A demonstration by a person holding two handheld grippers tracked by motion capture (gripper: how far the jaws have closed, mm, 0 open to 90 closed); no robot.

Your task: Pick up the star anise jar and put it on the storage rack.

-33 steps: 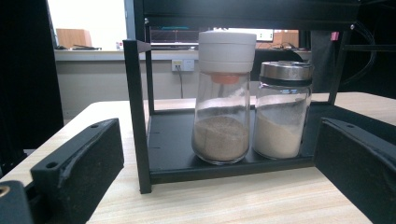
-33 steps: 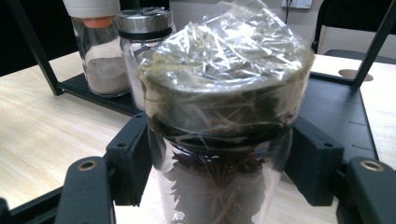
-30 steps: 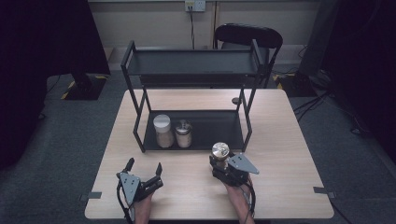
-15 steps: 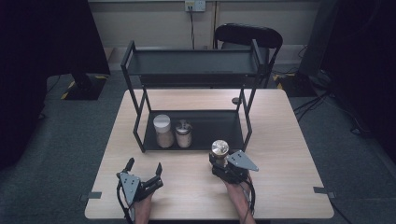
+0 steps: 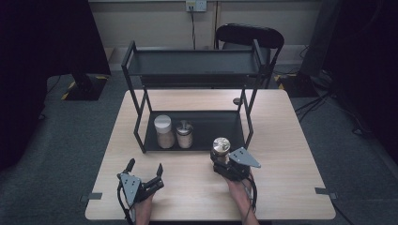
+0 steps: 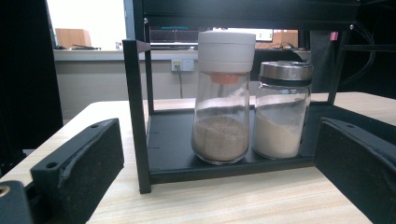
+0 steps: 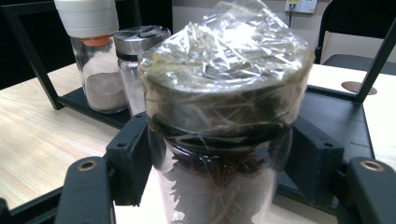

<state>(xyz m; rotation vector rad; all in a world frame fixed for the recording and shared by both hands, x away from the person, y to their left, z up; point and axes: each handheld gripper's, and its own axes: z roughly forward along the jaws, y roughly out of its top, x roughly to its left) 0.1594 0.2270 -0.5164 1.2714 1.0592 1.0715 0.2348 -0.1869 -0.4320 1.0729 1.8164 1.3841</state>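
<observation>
The right gripper point(image 5: 224, 161) pinches the film-capped jar point(image 5: 220, 148) upright just before the rack's lower shelf point(image 5: 216, 126), ready for shelving beside two shakers point(image 5: 173, 132), while the left gripper point(image 5: 145, 172) rests spread on the desk point(image 5: 291, 154).

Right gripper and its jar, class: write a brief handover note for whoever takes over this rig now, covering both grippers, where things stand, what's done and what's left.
Right gripper: shut on the film-wrapped jar, just in front of the black rack.
Left gripper: open, holding nothing, near the table's front edge.
Done: white-capped jar and steel-lidded jar stand side by side on the rack's bottom shelf.
Left: probably set the held jar beside them, then release.
</observation>
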